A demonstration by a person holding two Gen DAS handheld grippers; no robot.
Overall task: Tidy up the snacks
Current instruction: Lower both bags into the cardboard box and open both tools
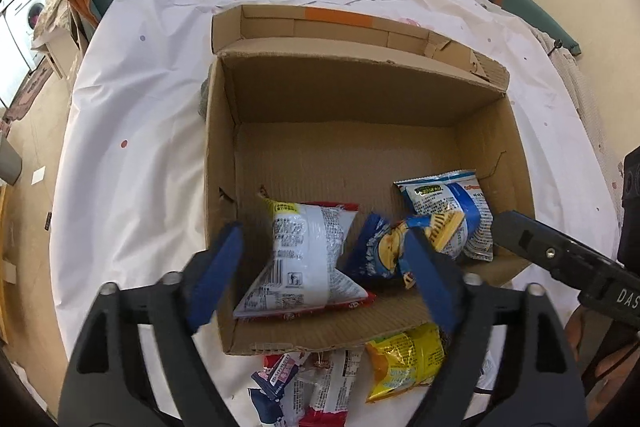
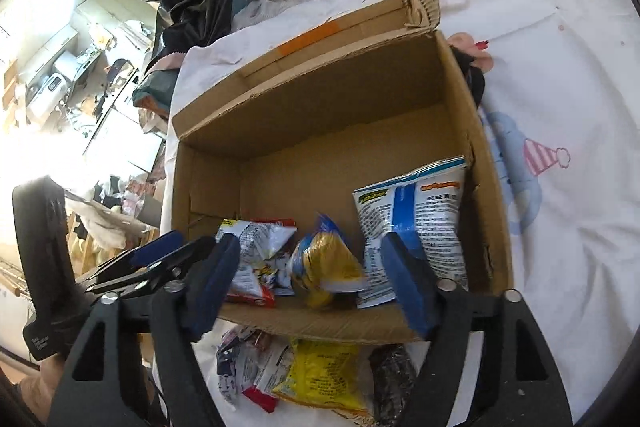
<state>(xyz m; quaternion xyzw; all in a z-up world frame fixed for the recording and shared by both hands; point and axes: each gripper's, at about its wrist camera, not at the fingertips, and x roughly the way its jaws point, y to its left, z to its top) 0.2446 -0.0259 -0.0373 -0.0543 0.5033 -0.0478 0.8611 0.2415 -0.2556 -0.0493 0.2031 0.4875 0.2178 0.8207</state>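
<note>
Both grippers are hovering over the near edge of the cardboard box [image 1: 224, 147], jaws standing apart and clamping nothing, so the step in hand looks like dropping packets in. The left gripper [image 1: 320, 275] is framing the white-and-red packet [image 1: 304, 259], loose between its pads; at its three o'clock the blue-and-yellow packet [image 2: 324, 267] is lying between the right gripper [image 2: 312, 283] pads, untouched. Next, likely, fetching the yellow packet [image 1: 404, 359] at six o'clock outside the box, calling for a pull back and downward reach.
</note>
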